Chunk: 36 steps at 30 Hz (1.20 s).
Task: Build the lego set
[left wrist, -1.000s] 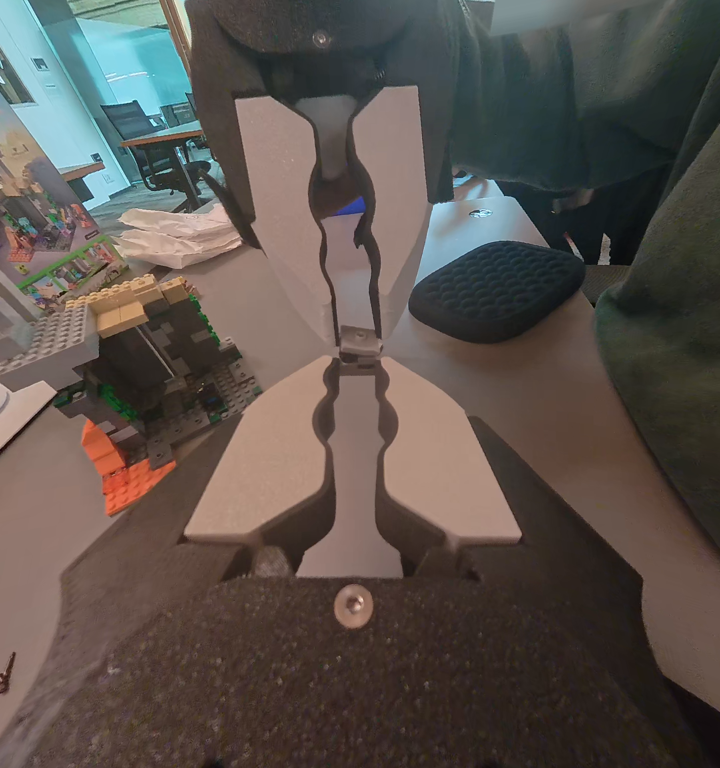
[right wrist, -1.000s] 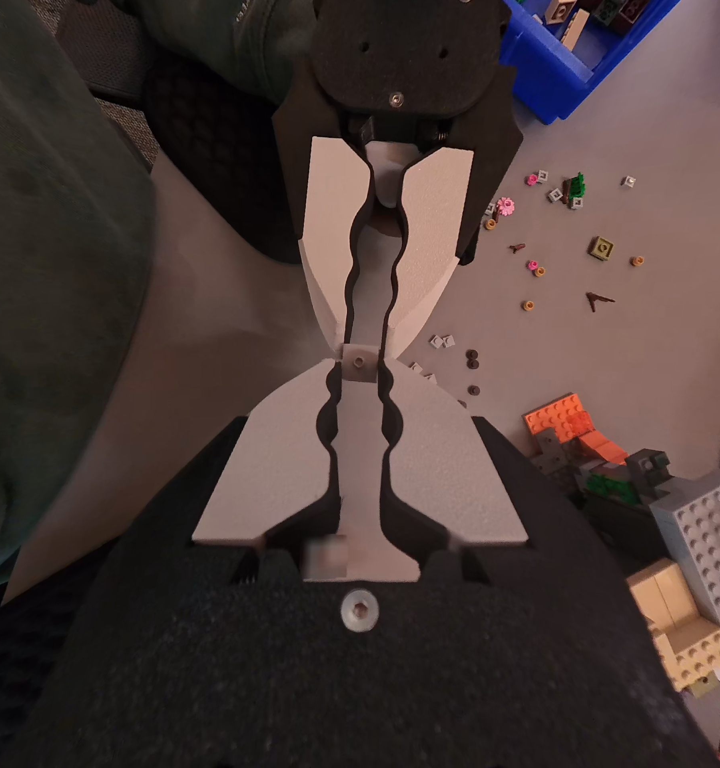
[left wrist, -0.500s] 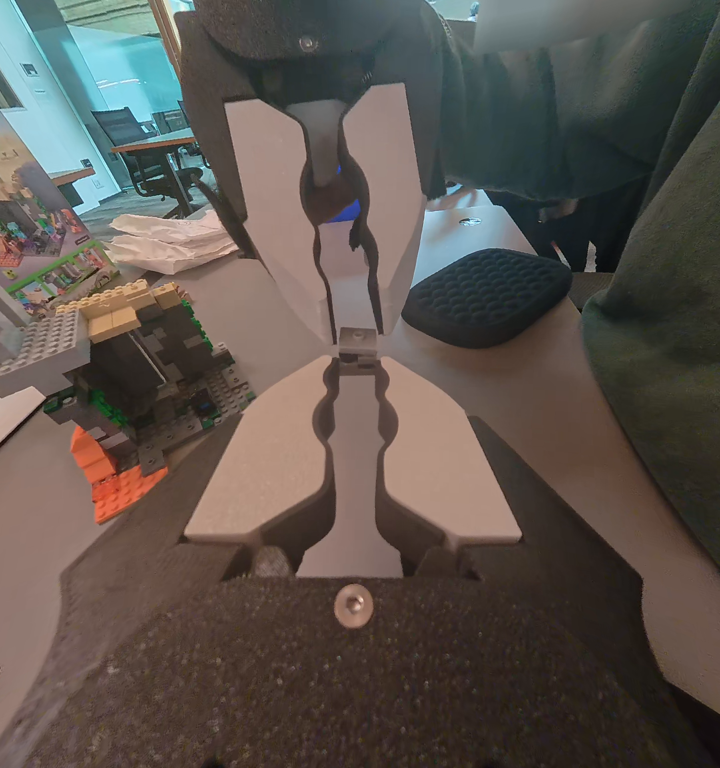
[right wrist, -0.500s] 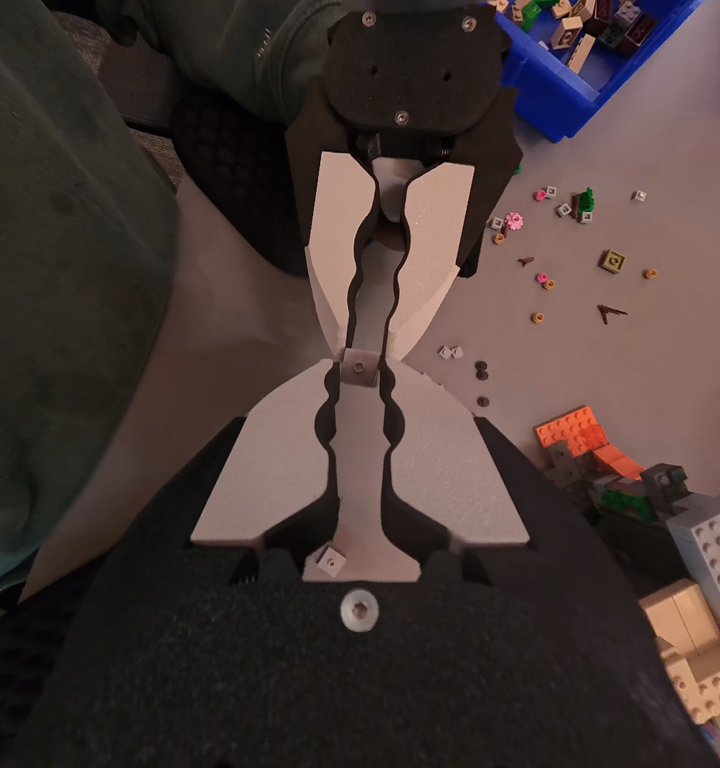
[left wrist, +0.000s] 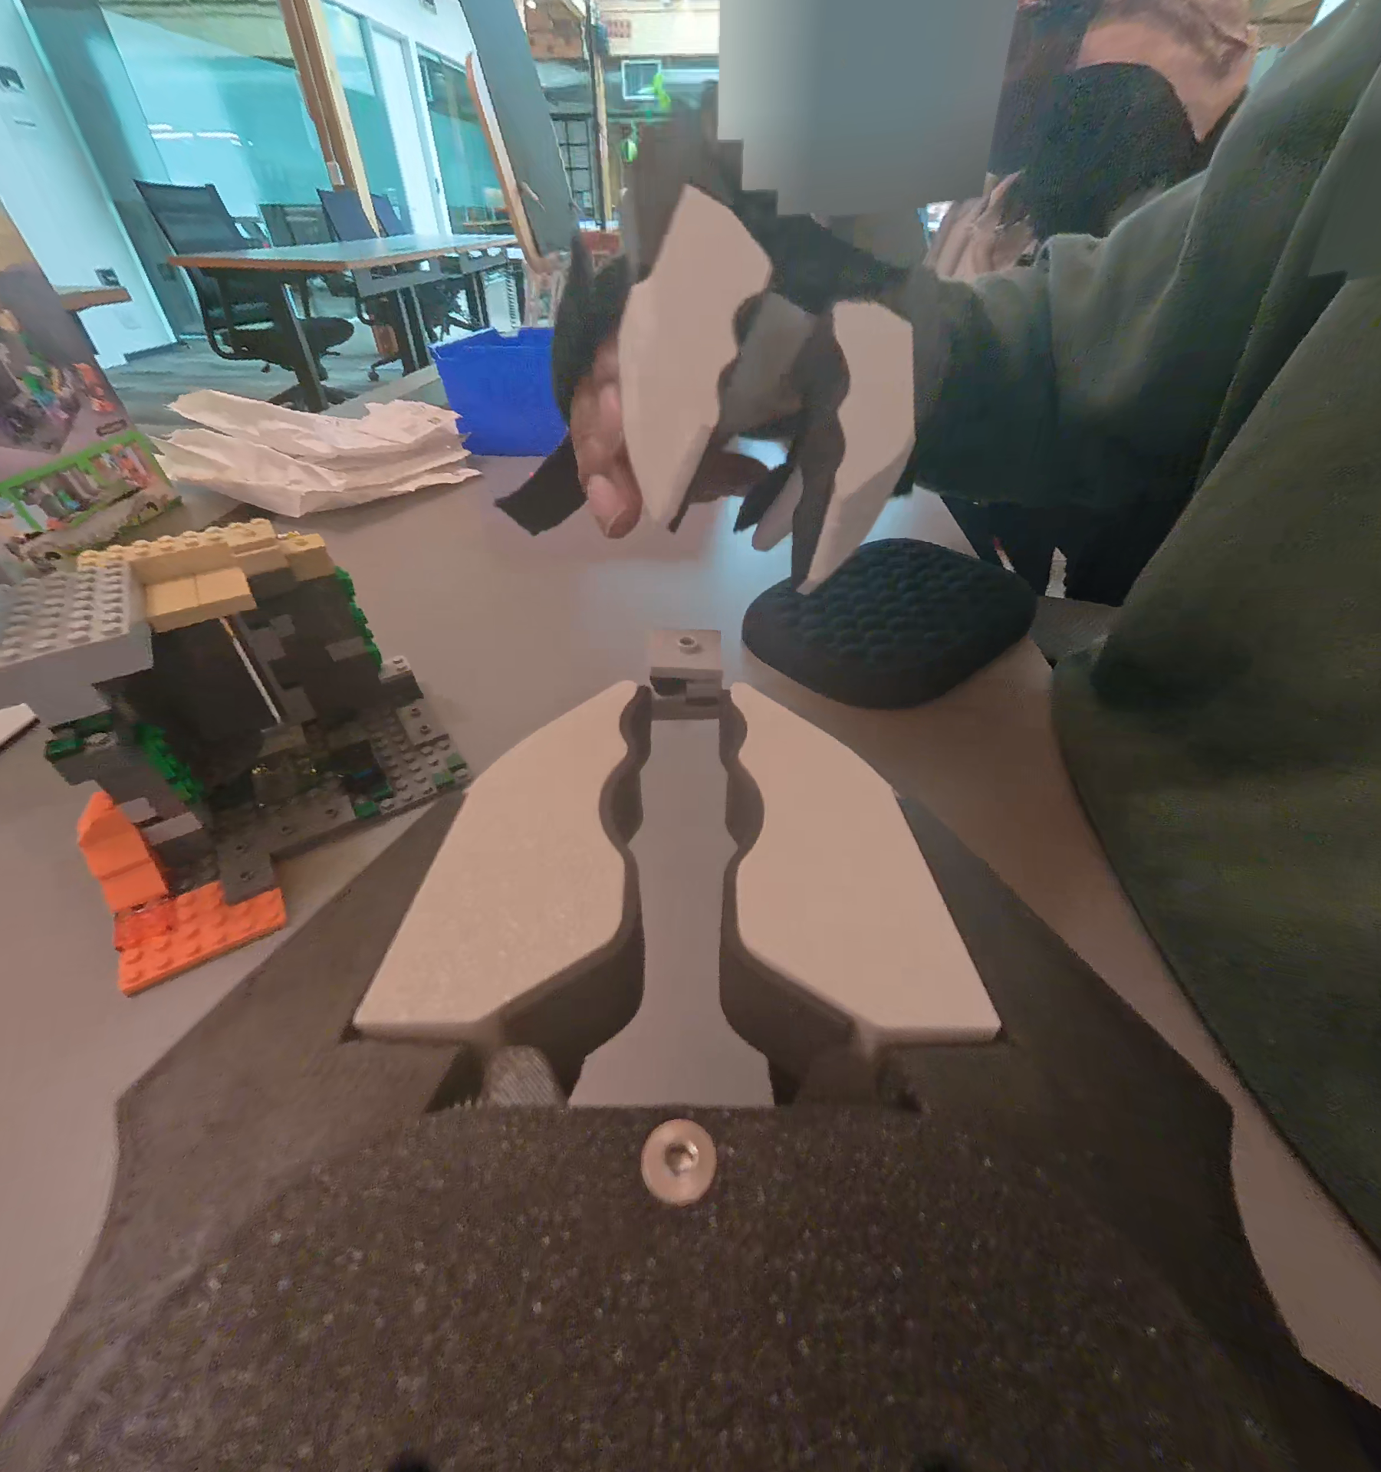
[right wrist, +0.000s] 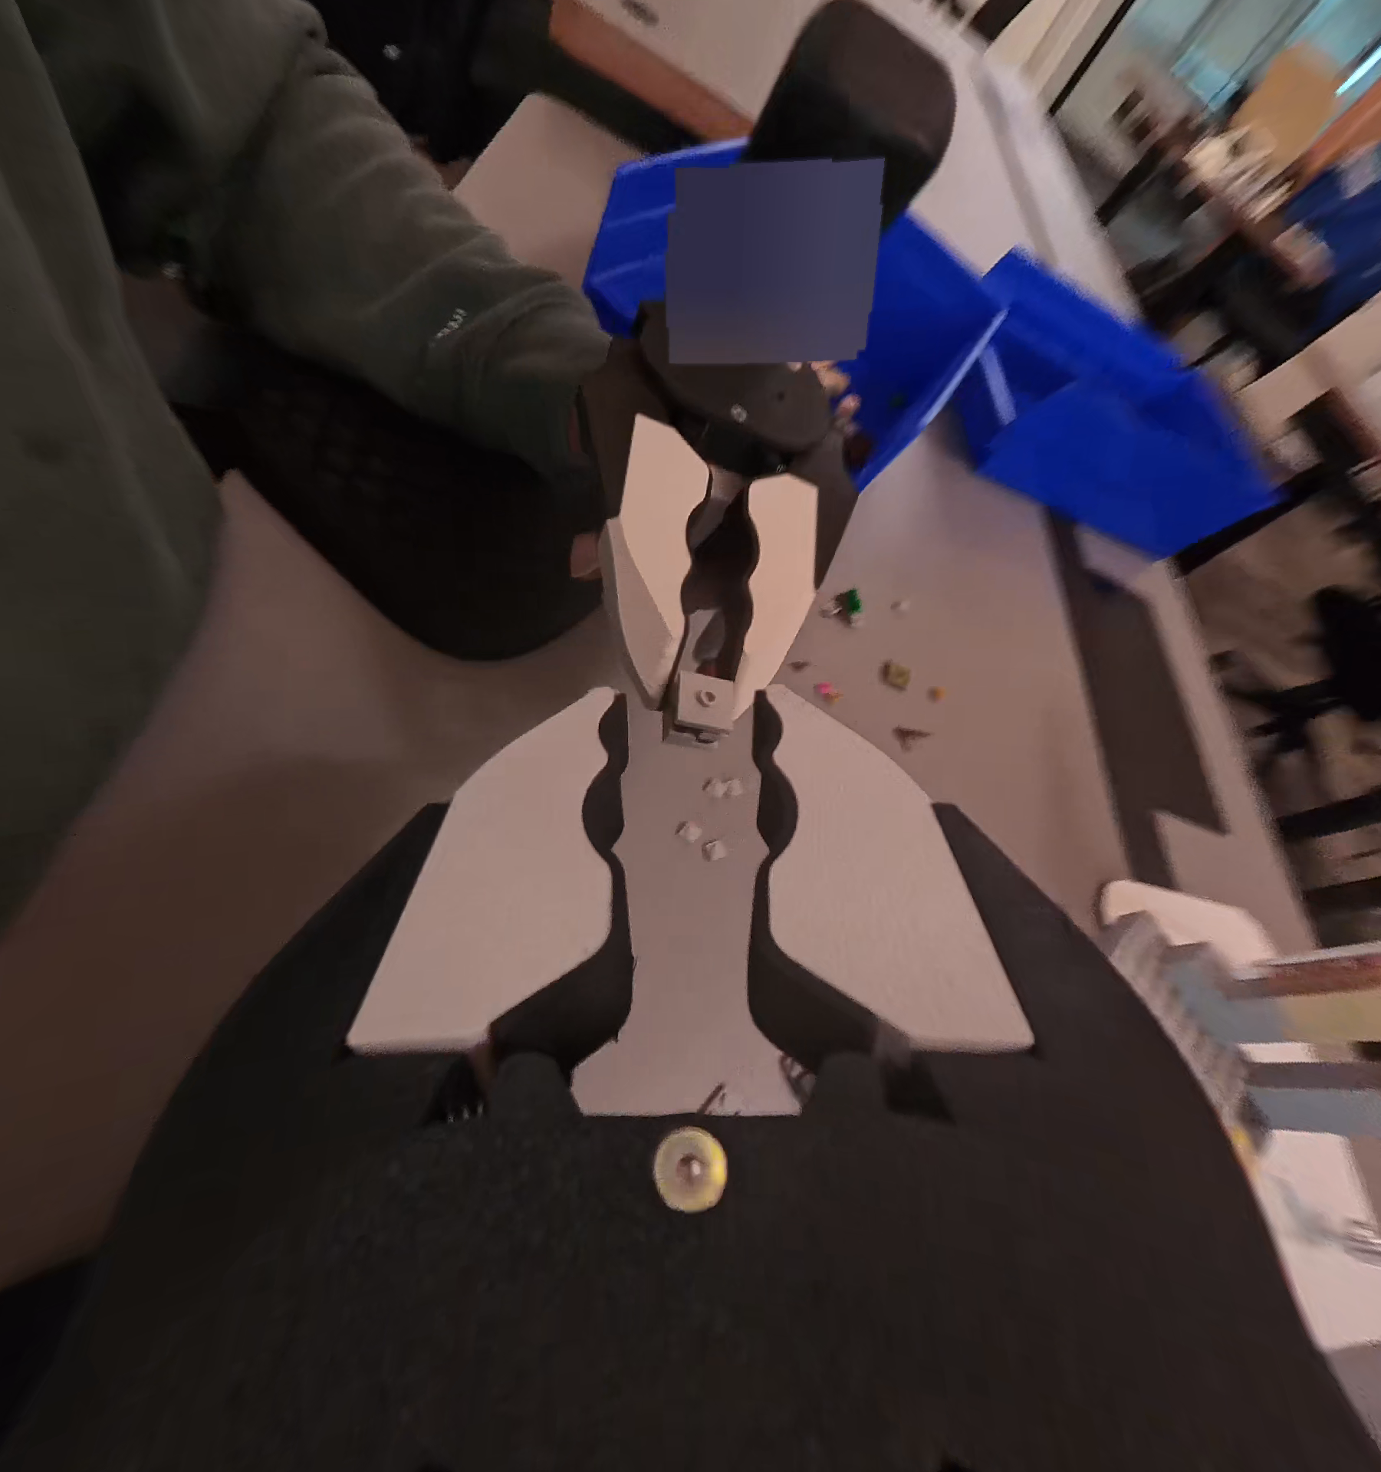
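Now our right gripper [left wrist: 739, 510] has let go and lifted away with its jaws wide, where before both grippers pinched one piece. Our left gripper [left wrist: 684, 694] holds the small grey lego stack [left wrist: 684, 673] in a narrow pinch, above the table [left wrist: 512, 589]. We think we should keep the pinch firm and carry the stack level to the lego model [left wrist: 217, 717] at our left. A black pad [left wrist: 890, 621] lies near, and a blue bin [left wrist: 504, 398] and white papers [left wrist: 312, 454] sit farther back. Loose bits [right wrist: 894, 677] could get bumped.
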Each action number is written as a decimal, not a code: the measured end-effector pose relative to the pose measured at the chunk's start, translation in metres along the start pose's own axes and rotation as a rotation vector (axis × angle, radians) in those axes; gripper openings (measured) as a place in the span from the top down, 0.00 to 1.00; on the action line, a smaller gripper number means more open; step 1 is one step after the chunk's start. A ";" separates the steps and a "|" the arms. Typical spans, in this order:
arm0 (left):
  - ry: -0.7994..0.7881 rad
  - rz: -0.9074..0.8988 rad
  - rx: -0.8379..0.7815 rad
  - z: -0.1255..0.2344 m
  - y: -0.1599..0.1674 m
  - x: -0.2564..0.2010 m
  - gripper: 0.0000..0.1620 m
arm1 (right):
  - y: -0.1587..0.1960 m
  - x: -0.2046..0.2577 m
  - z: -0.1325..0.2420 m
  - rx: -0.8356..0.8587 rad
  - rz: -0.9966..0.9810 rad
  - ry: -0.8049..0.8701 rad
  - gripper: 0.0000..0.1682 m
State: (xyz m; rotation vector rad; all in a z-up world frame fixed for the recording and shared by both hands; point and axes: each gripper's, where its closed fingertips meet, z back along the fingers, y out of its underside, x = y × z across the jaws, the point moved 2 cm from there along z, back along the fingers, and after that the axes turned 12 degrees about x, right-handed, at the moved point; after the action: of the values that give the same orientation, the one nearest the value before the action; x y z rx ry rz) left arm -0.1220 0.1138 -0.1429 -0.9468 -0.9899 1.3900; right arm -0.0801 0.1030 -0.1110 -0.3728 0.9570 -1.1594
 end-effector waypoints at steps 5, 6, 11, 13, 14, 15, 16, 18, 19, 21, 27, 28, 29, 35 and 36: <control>0.056 0.016 0.024 -0.003 0.004 -0.005 0.90 | 0.000 0.014 -0.011 0.025 0.231 0.209 0.81; 0.067 0.024 0.025 -0.003 0.004 -0.005 0.90 | 0.001 0.016 -0.014 0.040 0.268 0.221 0.80; 0.119 0.059 0.010 -0.001 0.002 -0.009 0.90 | 0.004 0.021 -0.026 0.073 0.408 0.250 0.79; 0.154 0.074 -0.004 0.000 0.000 -0.012 0.90 | 0.006 0.020 -0.029 0.090 0.454 0.270 0.80; 0.167 0.082 -0.010 0.000 0.000 -0.012 0.90 | 0.006 0.021 -0.030 0.094 0.464 0.272 0.80; 0.182 0.088 -0.011 0.001 0.000 -0.013 0.90 | 0.006 0.021 -0.031 0.089 0.465 0.272 0.80; 0.196 0.092 -0.016 0.001 -0.001 -0.015 0.90 | 0.005 0.021 -0.030 0.079 0.461 0.272 0.81; 0.230 0.105 -0.030 0.002 -0.003 -0.018 0.90 | 0.002 0.020 -0.028 0.050 0.459 0.285 0.84; 0.248 0.113 -0.037 0.002 -0.004 -0.019 0.90 | 0.000 0.020 -0.027 0.037 0.464 0.296 0.85; 0.278 0.129 -0.054 0.003 -0.006 -0.021 0.90 | -0.004 0.021 -0.025 0.018 0.479 0.315 0.88; 0.367 0.218 -0.077 0.006 -0.009 -0.024 0.90 | -0.009 0.022 -0.024 0.007 0.509 0.350 0.89; 0.383 0.238 -0.080 0.006 -0.010 -0.024 0.90 | -0.010 0.022 -0.023 0.002 0.505 0.350 0.89; 0.399 0.259 -0.086 0.006 -0.011 -0.025 0.90 | -0.011 0.022 -0.022 -0.004 0.497 0.348 0.89; 0.487 0.367 -0.118 0.008 -0.016 -0.026 0.90 | -0.016 0.021 -0.019 0.007 0.453 0.362 0.90; 0.493 0.378 -0.118 0.008 -0.016 -0.026 0.90 | -0.016 0.020 -0.019 0.016 0.443 0.356 0.90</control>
State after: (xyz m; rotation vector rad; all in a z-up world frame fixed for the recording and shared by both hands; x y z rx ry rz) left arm -0.1234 0.0874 -0.1254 -1.5356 -0.5387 1.3129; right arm -0.1031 0.0824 -0.1195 0.0671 1.2632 -0.8360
